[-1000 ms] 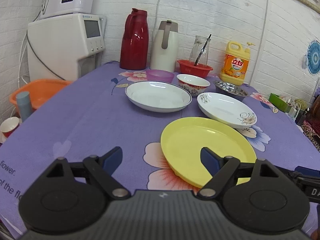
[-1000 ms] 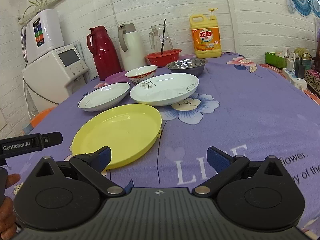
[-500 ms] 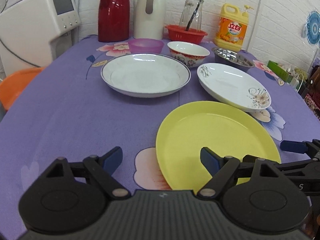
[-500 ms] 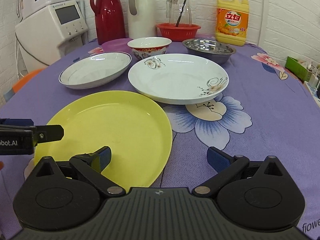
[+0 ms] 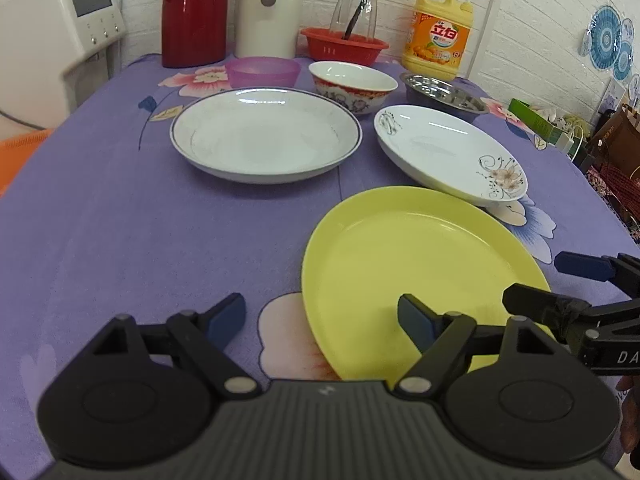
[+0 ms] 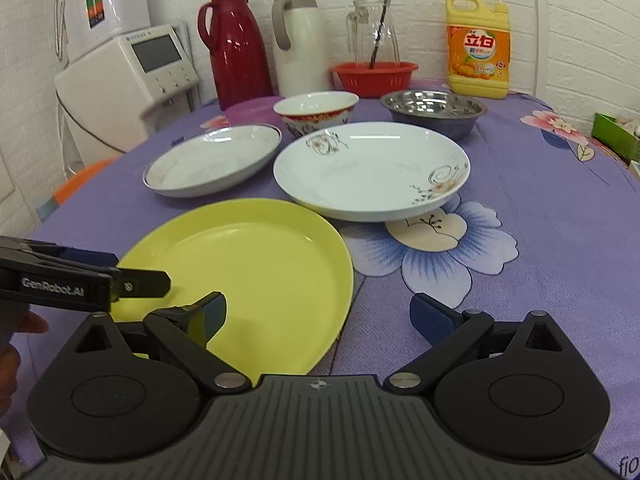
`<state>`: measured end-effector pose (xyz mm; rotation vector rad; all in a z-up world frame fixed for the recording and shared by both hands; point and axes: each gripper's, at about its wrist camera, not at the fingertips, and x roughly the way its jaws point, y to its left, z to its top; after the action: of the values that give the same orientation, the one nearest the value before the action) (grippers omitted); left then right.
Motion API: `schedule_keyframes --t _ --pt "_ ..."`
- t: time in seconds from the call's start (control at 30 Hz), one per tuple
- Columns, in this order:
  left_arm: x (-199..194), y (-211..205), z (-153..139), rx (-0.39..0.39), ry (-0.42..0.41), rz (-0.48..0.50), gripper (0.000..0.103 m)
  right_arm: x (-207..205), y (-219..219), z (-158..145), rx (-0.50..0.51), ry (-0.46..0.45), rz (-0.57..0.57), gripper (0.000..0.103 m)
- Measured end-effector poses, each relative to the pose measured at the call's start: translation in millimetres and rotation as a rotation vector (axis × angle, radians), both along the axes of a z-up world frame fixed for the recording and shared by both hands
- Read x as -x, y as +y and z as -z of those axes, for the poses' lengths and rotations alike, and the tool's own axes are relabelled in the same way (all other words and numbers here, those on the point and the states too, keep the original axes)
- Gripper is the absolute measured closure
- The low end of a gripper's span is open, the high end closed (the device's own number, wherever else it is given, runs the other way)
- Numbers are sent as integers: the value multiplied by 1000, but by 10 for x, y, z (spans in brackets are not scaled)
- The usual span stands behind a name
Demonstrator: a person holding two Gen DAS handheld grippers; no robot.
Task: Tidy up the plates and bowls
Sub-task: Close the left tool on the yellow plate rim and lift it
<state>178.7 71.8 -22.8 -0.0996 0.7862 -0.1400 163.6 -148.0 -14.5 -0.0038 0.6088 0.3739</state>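
A: Yellow plastic plate point(image 5: 416, 264) sat nearest on the purple tablecloth point(image 5: 120, 216); left gripper point(image 5: 320, 316) straddled its left rim, jaws wide, closing, gripping nothing.

B: Right gripper point(image 6: 318, 312)?

A: Wide open over the plate's right rim, empty. Probably a two-sided lift, to stack it with the white plates point(image 6: 372, 168) behind.

Glossy yellow plastic plate point(image 5: 416, 264), shiny steel bowl point(image 6: 434, 110), matt purple cloth point(image 5: 140, 220).
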Motion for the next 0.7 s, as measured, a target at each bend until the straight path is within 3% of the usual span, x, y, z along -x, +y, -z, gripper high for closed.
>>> schedule_keyframes --t 0.1,0.23,0.3,0.33,0.37,0.5,0.7 --pt "-23 -47 2 -4 14 21 23 -23 61 9 43 -5 -4 0" --pt "1 -165 39 -67 0 23 26 -73 64 107 26 42 -11 0" --pt "32 -195 48 -60 -20 29 37 -48 111 119 59 30 -11 0" --pt "44 -214 44 -39 -24 40 50 -40 139 119 57 25 -21 2" --pt "56 -250 38 -31 -26 40 52 -23 171 115 46 25 -34 8" --pt "133 -261 8 -37 -28 -7 52 71 297 84 74 12 8 7" --pt "372 40 -191 -65 -72 -85 52 288 576 -75 52 -45 -57 1"
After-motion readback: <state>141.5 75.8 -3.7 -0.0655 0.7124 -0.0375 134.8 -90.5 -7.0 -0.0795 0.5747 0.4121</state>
